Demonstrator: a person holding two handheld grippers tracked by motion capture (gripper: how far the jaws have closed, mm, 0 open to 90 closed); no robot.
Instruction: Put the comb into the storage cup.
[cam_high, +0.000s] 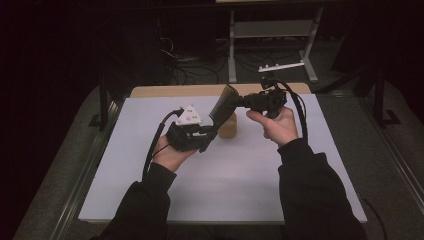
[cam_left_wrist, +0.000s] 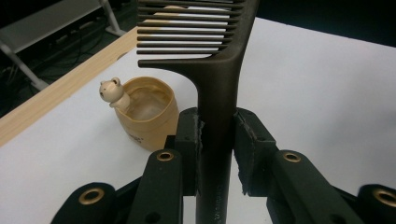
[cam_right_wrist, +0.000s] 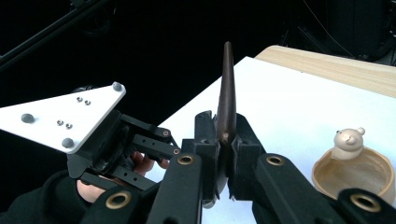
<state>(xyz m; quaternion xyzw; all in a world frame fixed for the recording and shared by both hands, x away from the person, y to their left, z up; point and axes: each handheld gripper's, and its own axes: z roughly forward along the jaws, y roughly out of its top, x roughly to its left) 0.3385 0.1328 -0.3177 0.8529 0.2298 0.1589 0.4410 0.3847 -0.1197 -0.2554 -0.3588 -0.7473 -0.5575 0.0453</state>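
A dark brown, wide-toothed plastic comb (cam_high: 223, 105) is held in the air above the white table top (cam_high: 225, 185), just in front of a small tan ceramic cup (cam_high: 228, 126) that carries a little bear figure (cam_left_wrist: 111, 91) on its rim. The comb's long axis runs on a slant in the high view: the handle end sits low toward the person, and the toothed head rises up and away, over the near side of the cup. In the left gripper view the handle stands upright between the jaws, with the teeth branching off to the left at the top, above the cup. In the right gripper view the comb shows edge-on as a thin upright blade (cam_right_wrist: 226, 100), tapering to a point at the top.

The left gripper (cam_high: 207, 136) is clamped on the comb's handle; its two black padded fingers (cam_left_wrist: 188, 140) press against either side of the handle, on the near side of the cup. The right gripper (cam_high: 239, 102) reaches in from the right of the cup, and its two fingers (cam_right_wrist: 205, 137) are closed on the comb's edge, pinching it between the pads.

The left gripper's grey three-cornered plate (cam_high: 189, 116) faces up, left of the cup. A hand holds each gripper, with dark sleeves (cam_high: 310, 195) running back to the near edge of the table, and a strip of bare wood (cam_high: 175, 90) lies beyond the cup at the far edge
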